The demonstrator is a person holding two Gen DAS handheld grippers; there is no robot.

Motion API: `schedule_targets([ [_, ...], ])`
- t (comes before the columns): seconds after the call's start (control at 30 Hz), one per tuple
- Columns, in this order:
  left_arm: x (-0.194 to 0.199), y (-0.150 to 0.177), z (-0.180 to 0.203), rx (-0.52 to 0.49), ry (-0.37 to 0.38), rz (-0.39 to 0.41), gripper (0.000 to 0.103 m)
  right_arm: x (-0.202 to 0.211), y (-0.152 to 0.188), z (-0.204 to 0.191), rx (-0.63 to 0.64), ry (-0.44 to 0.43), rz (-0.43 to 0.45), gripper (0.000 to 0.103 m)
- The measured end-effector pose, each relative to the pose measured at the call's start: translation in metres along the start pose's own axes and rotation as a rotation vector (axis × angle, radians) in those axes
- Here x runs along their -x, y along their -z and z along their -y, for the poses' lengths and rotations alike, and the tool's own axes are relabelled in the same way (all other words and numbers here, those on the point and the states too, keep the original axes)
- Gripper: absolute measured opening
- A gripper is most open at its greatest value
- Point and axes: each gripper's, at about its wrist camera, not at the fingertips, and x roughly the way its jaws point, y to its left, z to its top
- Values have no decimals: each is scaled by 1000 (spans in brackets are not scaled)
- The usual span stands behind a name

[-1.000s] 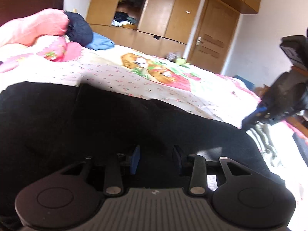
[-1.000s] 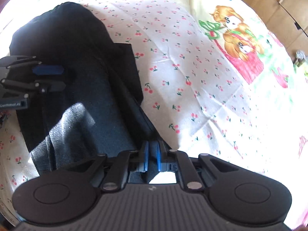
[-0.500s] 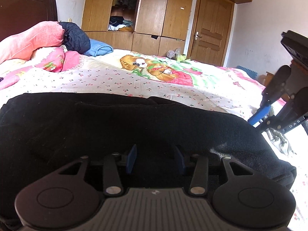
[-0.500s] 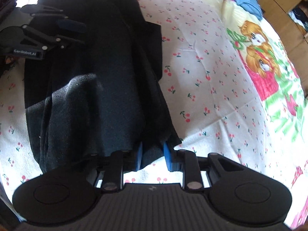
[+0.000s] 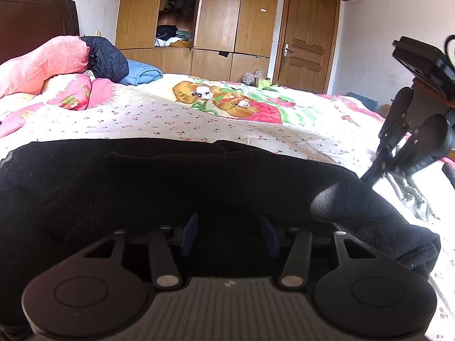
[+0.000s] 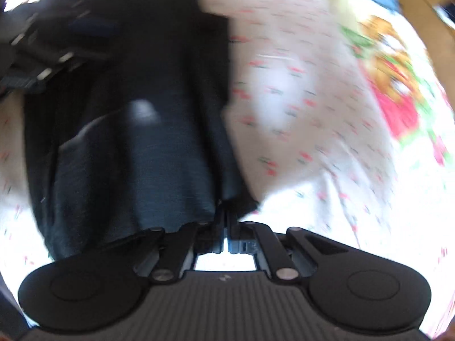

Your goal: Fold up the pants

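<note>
black soft knit pants (image 5: 199, 187) on the cherry-print bed (image 5: 159, 119) – limp, light, best pinched at hem corners | left gripper (image 5: 229, 234) spread apart | right gripper (image 6: 226, 221) pinched together on a fabric edge

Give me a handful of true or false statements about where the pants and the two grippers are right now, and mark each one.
1. The black pants lie on a cherry-print bedsheet. True.
2. The left gripper has its jaws closed tight. False: its blue fingers stand well apart over the dark fabric.
3. The right gripper has its jaws nearly together at the pants' edge. True, though that view is blurred.
4. The wardrobe is fully closed. False: one door stands open, showing clothes inside.
5. A pink pillow sits near the headboard. True.
</note>
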Motion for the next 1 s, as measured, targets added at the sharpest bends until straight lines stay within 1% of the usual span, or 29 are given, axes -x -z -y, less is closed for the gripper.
schedule_targets([
  [0.03, 0, 0, -1, 5, 3, -1, 62, 1, 5, 8, -47, 71, 2, 0],
  [0.07, 0, 0, -1, 5, 2, -3, 62, 2, 9, 16, -97, 123, 4, 0],
  [0.1, -1, 0, 1, -4, -2, -5, 63, 4, 14, 23, -161, 144, 14, 0],
  [0.13, 0, 0, 2, -14, -6, -6, 63, 10, 17, 27, -197, 116, 35, 0],
  [0.17, 0, 1, 3, -21, -9, -6, 63, 18, 19, 26, -211, 66, 68, 0],
  [0.23, 0, 1, 5, -29, -12, -6, 64, 34, 15, 16, -192, -14, 142, 3],
  [0.27, 0, 1, 5, -33, -14, -6, 64, 38, 10, 7, -154, -40, 161, 7],
  [0.3, 0, 1, 6, -37, -15, -4, 64, 39, 2, -4, -105, -57, 173, 16],
  [0.33, 1, 1, 6, -38, -15, -2, 64, 37, -4, -13, -59, -82, 181, 23],
  [0.37, 1, 1, 6, -41, -16, -5, 64, 32, -10, -21, -19, -116, 183, 33],
  [0.4, 1, 2, 6, -48, -24, -11, 64, 24, -15, -27, 9, -134, 172, 36],
  [0.47, 3, 4, 8, -72, -64, -31, 65, -4, -20, -34, 15, -75, 105, 35],
  [0.5, 6, 3, 7, -75, -94, -36, 65, -12, -18, -28, -35, -76, 92, 35],
  [0.53, 10, 3, 5, -66, -119, -31, 65, -11, -18, -21, -111, -95, 92, 35],
  [0.57, 14, 0, -1, -38, -149, -23, 65, -8, -17, -15, -167, -103, 89, 35],
  [0.6, 16, -2, -9, 0, -169, -18, 65, -1, -14, -15, -182, -94, 94, 35],
  [0.7, 23, -7, -39, 150, -198, -15, 63, 25, -14, -26, -139, 24, 86, 39],
  [0.77, 34, -9, -51, 228, -170, -13, 62, 42, -23, -35, -105, 38, 129, 39],
  [0.83, 52, -10, -56, 251, -211, 18, 63, 57, -41, -45, -63, 51, 184, 43],
  [0.9, 72, -5, -66, 280, -246, 33, 66, 64, -64, -57, -35, 7, 255, 44],
  [0.97, 81, -1, -80, 339, -262, 6, 68, 58, -92, -71, -3, -50, 316, 47],
  [1.0, 83, 0, -87, 369, -250, -9, 68, 51, -108, -78, 19, -70, 340, 49],
])
